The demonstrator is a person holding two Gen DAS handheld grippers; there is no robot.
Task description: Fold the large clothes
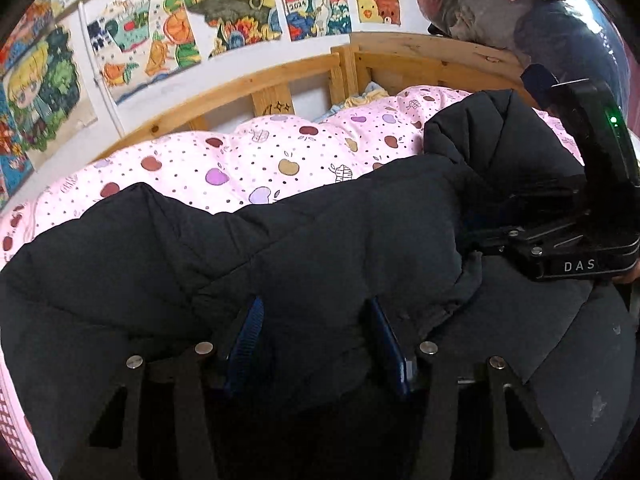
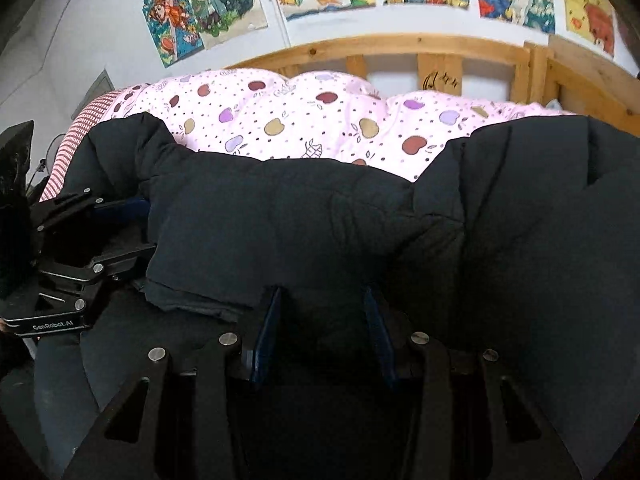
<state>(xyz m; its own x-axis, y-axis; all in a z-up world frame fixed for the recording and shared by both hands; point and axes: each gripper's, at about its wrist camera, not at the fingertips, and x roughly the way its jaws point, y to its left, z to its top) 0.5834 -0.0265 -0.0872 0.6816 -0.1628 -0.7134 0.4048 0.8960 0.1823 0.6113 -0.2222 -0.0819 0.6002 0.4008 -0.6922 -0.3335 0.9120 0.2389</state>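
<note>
The black padded jacket (image 1: 304, 248) lies bunched across a bed, on a pink quilt (image 1: 224, 160) printed with apples. A wooden bed rail (image 1: 280, 76) runs behind the quilt, below a wall of cartoon posters (image 1: 168, 28).

Left claw (image 1: 316, 344): both blue pads are pressed into a thick fold of the jacket, pinching it. The fabric bulges between and over the fingers (image 1: 248, 336).

Right claw (image 2: 320, 328): its blue pads likewise clamp a fold of the same jacket, with cloth filling the gap between them.

In each wrist view the other claw appears at the frame edge, just beside the jacket's bulk.
</note>
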